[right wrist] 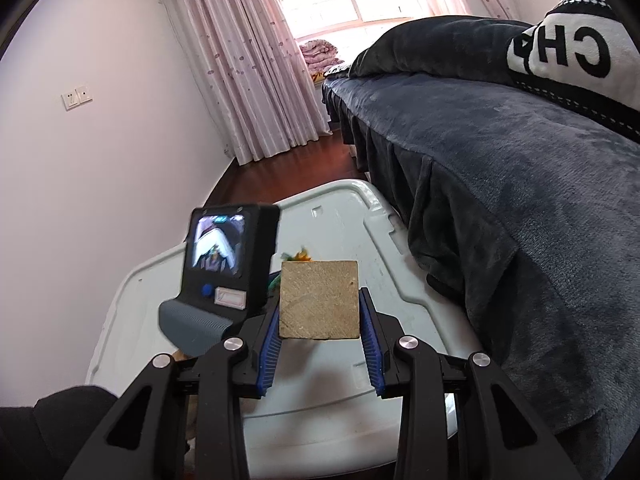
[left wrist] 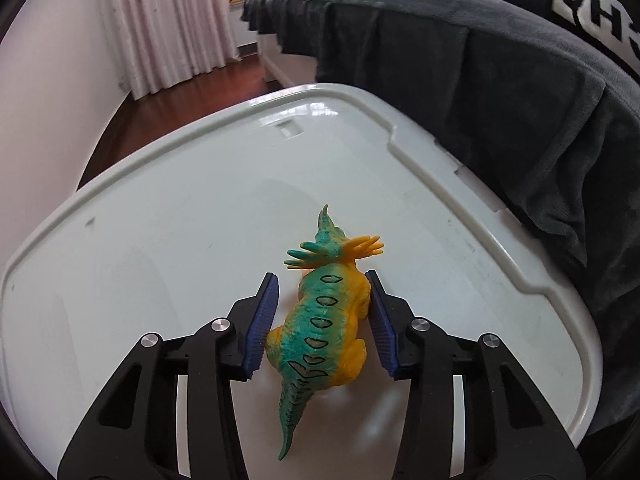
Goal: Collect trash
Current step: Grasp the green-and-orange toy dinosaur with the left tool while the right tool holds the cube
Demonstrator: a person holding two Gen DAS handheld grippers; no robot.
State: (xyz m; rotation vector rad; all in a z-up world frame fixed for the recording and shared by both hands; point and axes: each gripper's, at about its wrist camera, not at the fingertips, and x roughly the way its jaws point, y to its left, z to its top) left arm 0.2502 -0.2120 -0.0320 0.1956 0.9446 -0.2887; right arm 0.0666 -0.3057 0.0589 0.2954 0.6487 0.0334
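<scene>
A green and orange toy dinosaur [left wrist: 324, 320] lies on the white plastic lid [left wrist: 160, 220], head pointing away from me. My left gripper [left wrist: 321, 276] is down around its body, with both blue pads against its flanks. In the right wrist view my right gripper [right wrist: 320, 300] is shut on a square wooden block [right wrist: 319, 300], held above the near part of the lid [right wrist: 360, 384]. Behind the block only the dinosaur's frill [right wrist: 301, 256] shows. The left unit's screened back [right wrist: 224, 256] stands just left of the block.
A bed with a dark grey blanket [right wrist: 520, 200] runs along the lid's right side, its skirt hanging to the lid's edge [left wrist: 520, 128]. A black and white cushion [right wrist: 580, 52] lies on it. Dark wood floor [right wrist: 280, 168], pink curtains [right wrist: 248, 60] and a white wall [right wrist: 100, 180] lie beyond.
</scene>
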